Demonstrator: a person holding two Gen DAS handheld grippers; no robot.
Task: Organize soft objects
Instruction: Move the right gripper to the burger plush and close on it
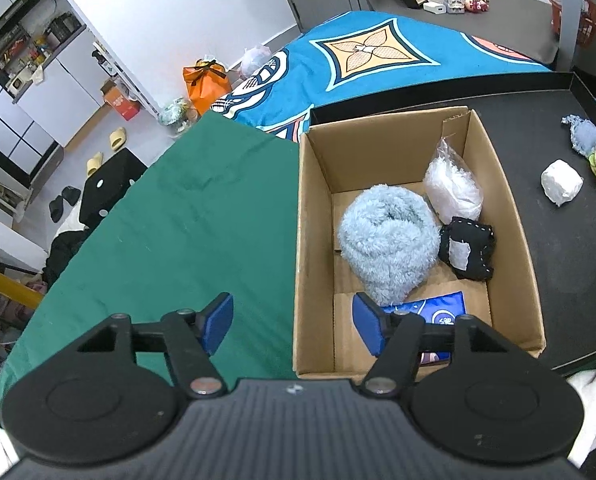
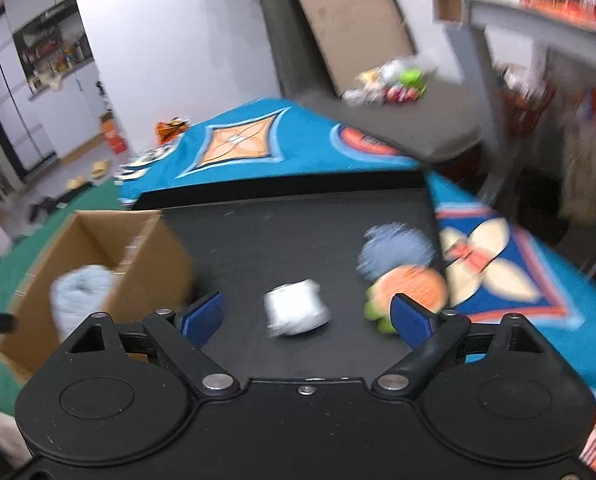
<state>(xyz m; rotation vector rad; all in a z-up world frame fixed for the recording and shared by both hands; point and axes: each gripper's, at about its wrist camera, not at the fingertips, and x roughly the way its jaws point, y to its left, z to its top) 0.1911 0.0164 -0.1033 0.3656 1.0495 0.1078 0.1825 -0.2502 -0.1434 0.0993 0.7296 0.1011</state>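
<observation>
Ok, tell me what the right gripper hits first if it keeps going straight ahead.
Probably the white bundle on the black tray: it lies ahead of the open right gripper, between its fingers. Motion blur leaves depth uncertain.

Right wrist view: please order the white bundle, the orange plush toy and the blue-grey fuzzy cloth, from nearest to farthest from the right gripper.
1. White bundle, on the black tray between the open fingers.
2. Orange plush toy, beside the right finger.
3. Blue-grey fuzzy cloth, just behind the toy.
</observation>
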